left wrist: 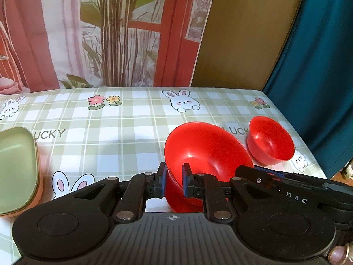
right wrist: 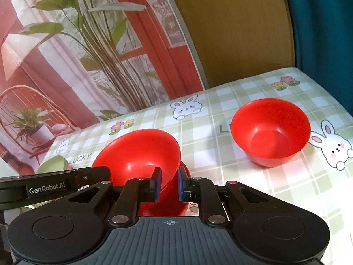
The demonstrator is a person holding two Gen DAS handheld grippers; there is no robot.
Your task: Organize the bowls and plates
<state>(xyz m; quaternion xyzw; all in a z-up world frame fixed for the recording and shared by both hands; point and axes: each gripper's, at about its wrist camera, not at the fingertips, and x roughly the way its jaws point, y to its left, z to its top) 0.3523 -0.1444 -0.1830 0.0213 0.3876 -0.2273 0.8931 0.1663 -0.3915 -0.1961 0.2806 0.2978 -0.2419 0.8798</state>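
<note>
The bowl [left wrist: 205, 152] pinched at its rim between both grippers' blue pads [left wrist: 184, 182] is plain glossy red, as is the second bowl [right wrist: 271, 131] ahead and to the right. The tablecloth [left wrist: 123, 132] is pale green-and-white check printed with white bunnies, pink and yellow flowers, and dark "LUCKY" lettering. Far left, the stacked plates [left wrist: 17, 165] are sage green.
</note>
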